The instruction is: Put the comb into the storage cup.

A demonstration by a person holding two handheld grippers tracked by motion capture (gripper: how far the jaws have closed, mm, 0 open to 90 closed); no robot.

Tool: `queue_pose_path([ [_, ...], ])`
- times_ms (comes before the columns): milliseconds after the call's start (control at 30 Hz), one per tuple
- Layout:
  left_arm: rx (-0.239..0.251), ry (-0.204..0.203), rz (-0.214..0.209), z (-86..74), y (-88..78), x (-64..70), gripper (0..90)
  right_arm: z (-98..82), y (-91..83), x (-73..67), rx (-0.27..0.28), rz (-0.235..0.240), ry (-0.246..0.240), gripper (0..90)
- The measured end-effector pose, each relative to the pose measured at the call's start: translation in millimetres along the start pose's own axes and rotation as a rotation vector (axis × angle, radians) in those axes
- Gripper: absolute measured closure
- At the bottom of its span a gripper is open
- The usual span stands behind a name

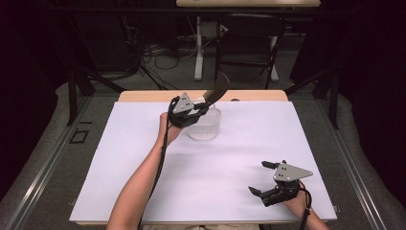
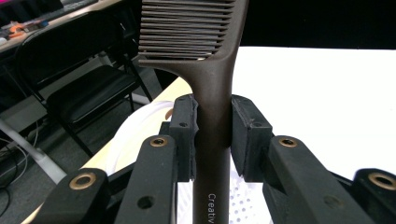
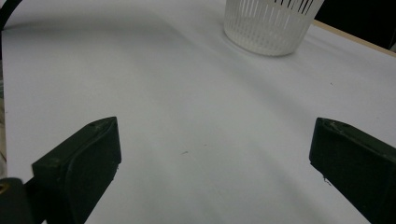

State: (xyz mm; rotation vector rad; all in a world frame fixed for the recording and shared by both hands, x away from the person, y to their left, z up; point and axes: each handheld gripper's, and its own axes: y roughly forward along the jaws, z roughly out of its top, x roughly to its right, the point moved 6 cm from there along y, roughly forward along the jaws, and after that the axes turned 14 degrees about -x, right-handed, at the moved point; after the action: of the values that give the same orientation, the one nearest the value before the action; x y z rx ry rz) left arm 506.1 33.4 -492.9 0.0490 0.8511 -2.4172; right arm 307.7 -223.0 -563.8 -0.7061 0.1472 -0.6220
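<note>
One white sheet point(image 1: 201, 163) over a wooden table point(image 1: 143, 96), dark room behind

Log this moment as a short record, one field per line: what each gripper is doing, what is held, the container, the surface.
left gripper: shut on the comb's handle, raised over the basket at the far side of the table
comb: dark brown, teeth end pointing up and away from the jaws
basket: white, slotted wall, upright on the sheet
right gripper: open, jaws wide apart, holding nothing, low over the near right part of the sheet
surface: white sheet laid over a wooden table
</note>
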Motion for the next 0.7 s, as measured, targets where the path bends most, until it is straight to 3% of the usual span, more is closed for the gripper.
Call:
queue_pose_path([
  [400,-0.025,0.006,-0.027,-5.6,6.7,2.4,72.3,0.0,-0.4,-0.1,0.001,-0.001,0.002,1.9],
  [700,-0.043,-0.012,-0.040,-11.5,11.1,0.4,72.2,-0.1,-0.3,0.1,0.000,-0.001,0.002,1.9],
])
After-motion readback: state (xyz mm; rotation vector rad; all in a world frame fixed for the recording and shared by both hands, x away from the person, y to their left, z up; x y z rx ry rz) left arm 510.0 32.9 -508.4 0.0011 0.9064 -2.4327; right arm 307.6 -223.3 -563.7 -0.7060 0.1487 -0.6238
